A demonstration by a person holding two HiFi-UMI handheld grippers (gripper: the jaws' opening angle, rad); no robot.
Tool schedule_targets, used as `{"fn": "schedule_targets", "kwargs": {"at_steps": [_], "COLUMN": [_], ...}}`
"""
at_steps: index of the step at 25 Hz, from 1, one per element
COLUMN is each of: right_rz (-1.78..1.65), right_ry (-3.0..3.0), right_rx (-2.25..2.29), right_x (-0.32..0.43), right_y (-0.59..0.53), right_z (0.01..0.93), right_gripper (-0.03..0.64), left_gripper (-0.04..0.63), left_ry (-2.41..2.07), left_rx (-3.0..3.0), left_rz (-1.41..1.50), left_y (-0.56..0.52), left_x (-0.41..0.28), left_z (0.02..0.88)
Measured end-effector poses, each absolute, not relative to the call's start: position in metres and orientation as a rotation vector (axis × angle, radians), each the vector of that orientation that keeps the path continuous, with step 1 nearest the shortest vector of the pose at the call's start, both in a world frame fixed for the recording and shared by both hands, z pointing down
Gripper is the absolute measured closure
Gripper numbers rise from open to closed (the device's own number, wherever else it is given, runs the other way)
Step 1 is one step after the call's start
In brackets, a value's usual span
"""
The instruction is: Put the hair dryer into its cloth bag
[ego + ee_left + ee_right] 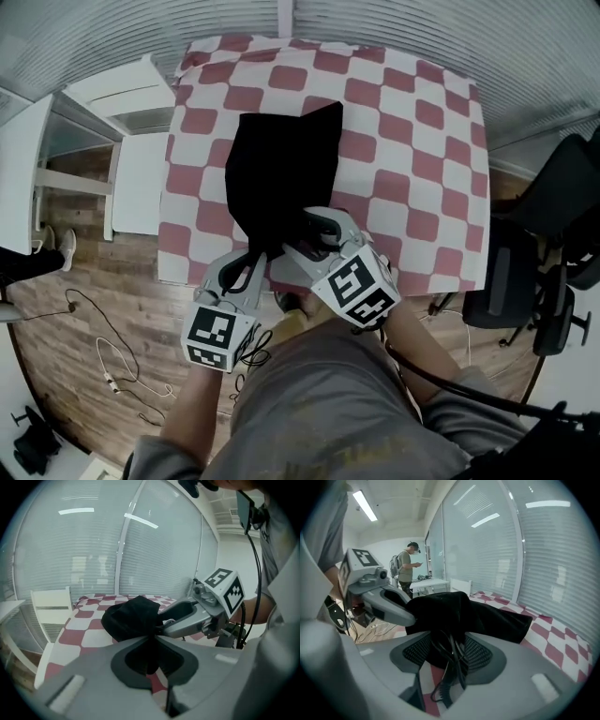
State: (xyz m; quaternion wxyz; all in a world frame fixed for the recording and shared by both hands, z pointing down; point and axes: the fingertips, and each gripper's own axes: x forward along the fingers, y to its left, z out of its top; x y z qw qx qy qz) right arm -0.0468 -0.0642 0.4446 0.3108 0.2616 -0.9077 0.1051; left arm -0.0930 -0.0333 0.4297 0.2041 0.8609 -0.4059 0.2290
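Observation:
A black cloth bag [281, 178] lies on the red-and-white checked tablecloth [412, 169], its mouth toward the near edge. The hair dryer itself is hidden inside; only its black cord [450, 667] hangs out of the mouth. My left gripper [253, 267] is shut on the bag's [131, 616] near edge, with black cloth pinched between its tips [153, 637]. My right gripper [314, 230] is just right of it at the mouth. Its jaws [447, 641] stand apart, with the cord and a fold of bag [487, 616] between the pads, which do not press on either.
A white shelf unit [112, 112] stands left of the table, and a white chair [51, 604] is beside it. Black office chairs [553, 234] are at the right. Cables [103, 347] lie on the wooden floor. A person [408, 569] stands far back.

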Motion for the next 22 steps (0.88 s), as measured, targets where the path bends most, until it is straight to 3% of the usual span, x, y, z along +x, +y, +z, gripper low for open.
{"fn": "schedule_targets", "kwargs": {"at_steps": [3,7,12,20,22], "right_rz": [0.280,0.286,0.163,0.123,0.092], "right_ry": [-2.456,-2.428,-2.290,-2.304,-2.290], "right_rx": [0.660,0.843,0.814,0.536,0.523], "right_x": [-0.039,-0.003,0.016,-0.014,-0.017], "right_y": [-0.053,-0.076,-0.104,-0.111,-0.115], "right_z": [0.429,0.418,0.436,0.461,0.467], "right_gripper": [0.373,0.462,0.500,0.485,0.538], "left_gripper": [0.586,0.586,0.586,0.586,0.586], "left_ry": [-1.126,-1.121,-1.133,-1.153,-1.169], "left_rx": [2.387,2.376,2.353,2.337,2.343], "left_rz": [0.638,0.651,0.654,0.652,0.647], "left_y": [-0.033,-0.032,-0.033,-0.034,-0.037], "left_x": [-0.095,-0.094,-0.092,-0.088,-0.090], "left_z": [0.429,0.429,0.429,0.430,0.428]}}
